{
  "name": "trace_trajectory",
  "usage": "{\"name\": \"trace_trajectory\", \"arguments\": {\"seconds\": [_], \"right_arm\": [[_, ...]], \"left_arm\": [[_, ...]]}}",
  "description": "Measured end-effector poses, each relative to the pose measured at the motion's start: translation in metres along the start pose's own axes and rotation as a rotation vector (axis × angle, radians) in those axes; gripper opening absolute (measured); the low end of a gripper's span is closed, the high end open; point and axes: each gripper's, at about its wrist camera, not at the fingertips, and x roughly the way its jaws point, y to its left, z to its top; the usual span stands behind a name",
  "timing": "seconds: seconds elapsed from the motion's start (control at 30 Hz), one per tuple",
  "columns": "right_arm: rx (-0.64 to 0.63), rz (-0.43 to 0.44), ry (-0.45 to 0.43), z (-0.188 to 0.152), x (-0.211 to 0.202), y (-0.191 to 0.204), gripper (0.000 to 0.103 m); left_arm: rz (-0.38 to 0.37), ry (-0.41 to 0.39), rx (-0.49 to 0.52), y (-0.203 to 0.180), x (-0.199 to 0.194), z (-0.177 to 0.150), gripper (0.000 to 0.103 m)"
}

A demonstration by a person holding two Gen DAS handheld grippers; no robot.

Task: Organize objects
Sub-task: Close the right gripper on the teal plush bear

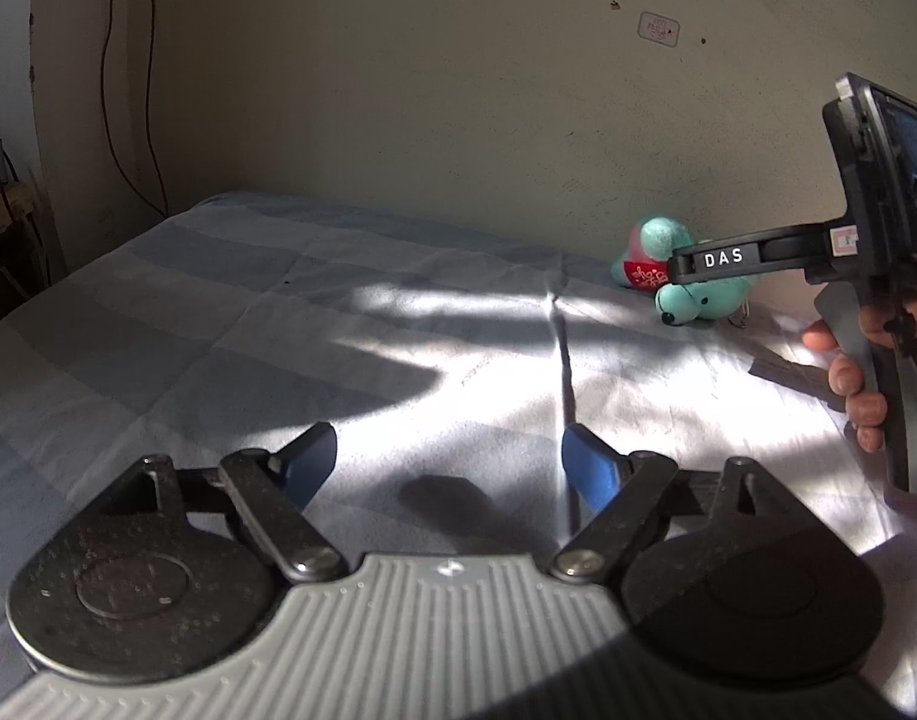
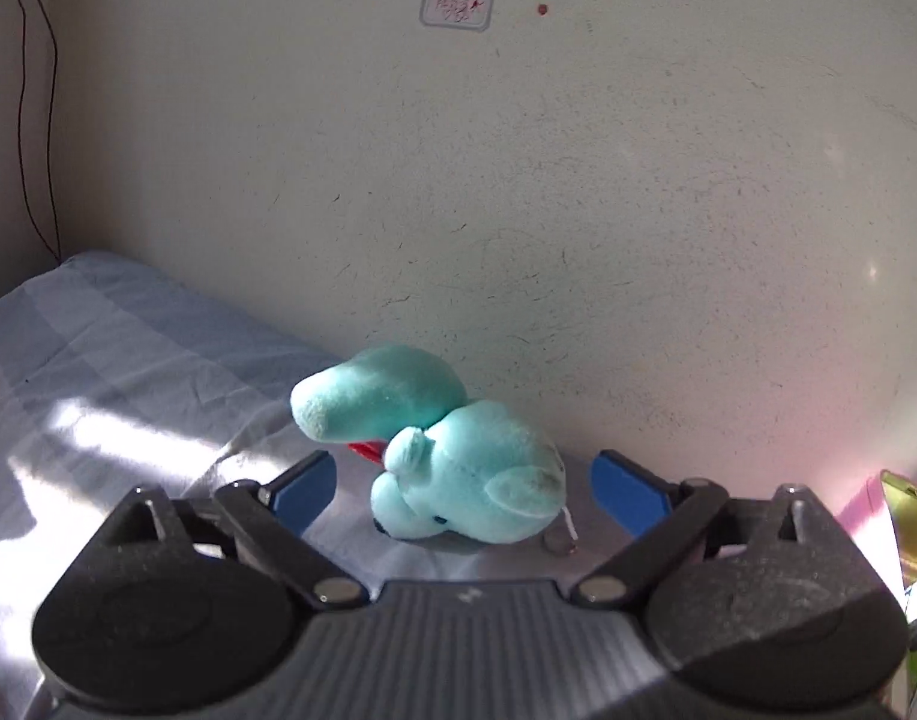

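Reaching for the soft teal plush animal with a red heart patch (image 2: pixel 458 462), lying on the pale blue checked bed sheet (image 1: pixel 230 324) against the cream wall (image 2: pixel 578 210). Right tongs (image 2: pixel 464 489) spread wide, blue pads either side of the toy's head, neither pressing. Left tongs (image 1: pixel 449 468) released too, hovering over bare sunlit sheet, nothing between them. Judged as the approach before a pickup: next, probably easing forward and clenching gently around the squashy head, minding the small dangling tag and nearby wall.
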Motion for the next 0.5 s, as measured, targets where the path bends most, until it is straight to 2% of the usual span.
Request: {"name": "trace_trajectory", "arguments": {"seconds": [0.07, 0.1, 0.13, 0.3, 0.37, 0.47, 0.5], "right_arm": [[-0.085, -0.058, 0.021, 0.001, 0.016, 0.011, 0.092], [-0.112, -0.072, 0.031, 0.001, 0.023, 0.014, 0.080], [-0.122, -0.062, 0.042, 0.000, 0.028, 0.016, 0.072], [-0.083, -0.056, 0.009, -0.010, 0.010, 0.014, 0.053], [-0.023, -0.002, 0.012, -0.014, -0.006, 0.006, 0.051], [0.093, 0.136, 0.021, -0.026, -0.044, -0.012, 0.051], [0.141, 0.209, 0.043, -0.031, -0.060, -0.019, 0.051]], "left_arm": [[-0.002, -0.002, 0.011, -0.002, 0.001, 0.000, 0.084], [-0.001, -0.004, 0.014, -0.002, 0.001, 0.000, 0.084], [0.001, -0.004, 0.014, -0.002, 0.001, -0.001, 0.084], [-0.012, 0.016, -0.013, 0.002, 0.005, -0.001, 0.085], [-0.013, 0.016, -0.023, 0.003, 0.005, -0.001, 0.085], [-0.011, 0.002, -0.046, 0.007, 0.003, -0.001, 0.085], [-0.008, -0.001, -0.054, 0.009, 0.003, -0.001, 0.085]]}}
